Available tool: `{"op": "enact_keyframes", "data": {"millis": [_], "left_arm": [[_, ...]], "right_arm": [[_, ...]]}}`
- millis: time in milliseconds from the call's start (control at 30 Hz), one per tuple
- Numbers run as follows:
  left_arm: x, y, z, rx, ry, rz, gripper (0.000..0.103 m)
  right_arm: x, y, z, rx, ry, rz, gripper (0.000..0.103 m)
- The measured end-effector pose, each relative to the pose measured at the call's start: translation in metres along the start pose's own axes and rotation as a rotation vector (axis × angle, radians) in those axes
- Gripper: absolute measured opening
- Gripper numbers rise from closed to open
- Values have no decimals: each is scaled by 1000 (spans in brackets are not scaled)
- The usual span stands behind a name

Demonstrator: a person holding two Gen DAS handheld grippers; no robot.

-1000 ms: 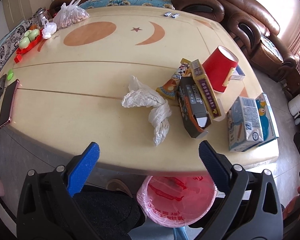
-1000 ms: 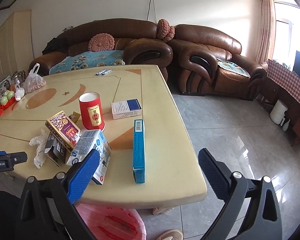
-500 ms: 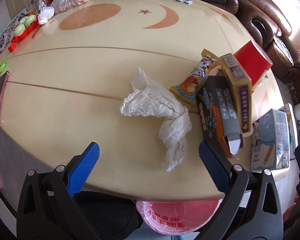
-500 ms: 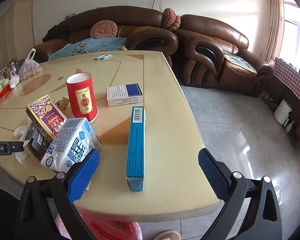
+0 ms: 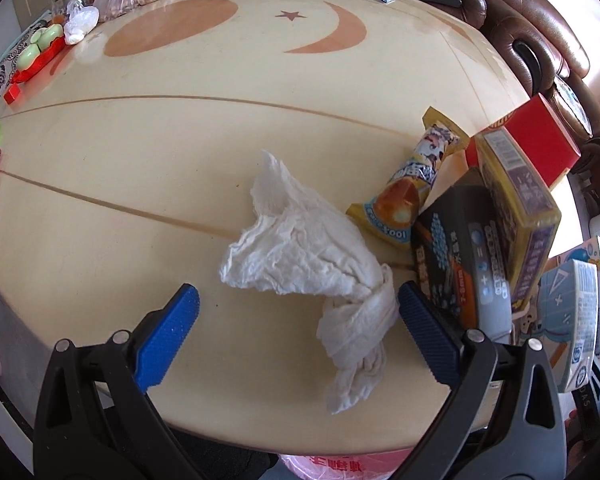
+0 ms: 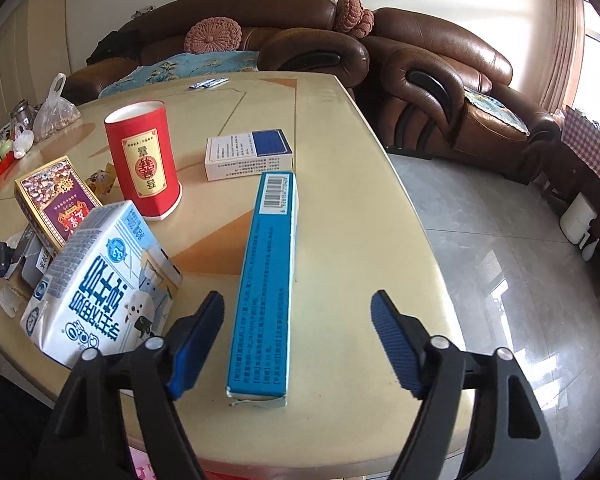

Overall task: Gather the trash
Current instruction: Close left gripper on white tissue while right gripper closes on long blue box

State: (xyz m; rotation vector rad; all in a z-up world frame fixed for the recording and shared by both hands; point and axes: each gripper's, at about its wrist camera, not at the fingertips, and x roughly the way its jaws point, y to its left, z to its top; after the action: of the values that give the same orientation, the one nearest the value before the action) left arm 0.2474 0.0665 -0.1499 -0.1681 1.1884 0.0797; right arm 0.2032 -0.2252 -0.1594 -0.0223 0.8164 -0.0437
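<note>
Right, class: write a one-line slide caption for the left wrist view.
Open left gripper poised over crumpled white tissue on the table, beside snack wrapper and cartons.

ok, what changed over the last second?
Both claws moved in, open, gripping nothing: left claw now brackets the crumpled tissue, right claw straddles the blue box. Cup, cartons and boxes on the table stayed put.

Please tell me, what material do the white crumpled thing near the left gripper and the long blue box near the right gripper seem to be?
The white crumpled wad looks like soft tissue paper: matte, finely wrinkled, twisted at one end. The long blue box looks like thin printed cardboard with a slight sheen: sharp folded edges, a barcode, and a torn flap at its near end.
</note>
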Motion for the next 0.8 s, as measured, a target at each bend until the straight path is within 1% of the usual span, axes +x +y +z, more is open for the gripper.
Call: {"op": "enact_keyframes", "data": {"millis": [67,100,133,167,200,233,267,300,333,367,400,433,567,667,733,800], "left_arm": [[0,1,-1,-1,-9,-5,97],[0,1,-1,1,-14,-7,94],[-1,1,0,4,-19,-4,85],[-4,-2,-1,9,-25,5,79],[-4,-3,-1,13,-28,8,72],[-6,-5,-1,15,-28,5,66],[-6,-6,-1,14,-28,-3,63],[-7,-3,-2,13,-27,-9,58],[-8,-3,-2,14,-27,-14,51],[-9,-3,-3,14,-27,-19,46],[-10,-2,-3,11,-25,-27,38],[-10,-1,-4,4,-20,-38,29],[-13,1,-9,-2,-19,-43,26],[-17,4,-12,2,-38,-53,25],[-21,6,-13,11,-55,-23,25],[-27,8,-13,13,-69,-15,24]], "right_arm": [[6,0,-3,-1,16,5,55],[10,0,-4,0,25,3,52],[12,0,-4,1,30,2,48],[12,-1,-6,7,20,14,44],[12,-1,-6,7,19,22,42],[12,0,-7,6,17,25,40],[11,1,-7,7,15,23,37],[11,2,-8,6,12,27,34],[10,4,-8,3,10,35,29],[10,5,-9,1,10,41,24],[9,6,-10,-2,11,47,21],[9,7,-10,-8,11,39,21],[7,7,-10,-9,14,34,20],[3,4,-9,0,5,24,20],[-3,4,-7,-5,-8,15,20],[-11,4,-4,-6,-27,6,20]]}}
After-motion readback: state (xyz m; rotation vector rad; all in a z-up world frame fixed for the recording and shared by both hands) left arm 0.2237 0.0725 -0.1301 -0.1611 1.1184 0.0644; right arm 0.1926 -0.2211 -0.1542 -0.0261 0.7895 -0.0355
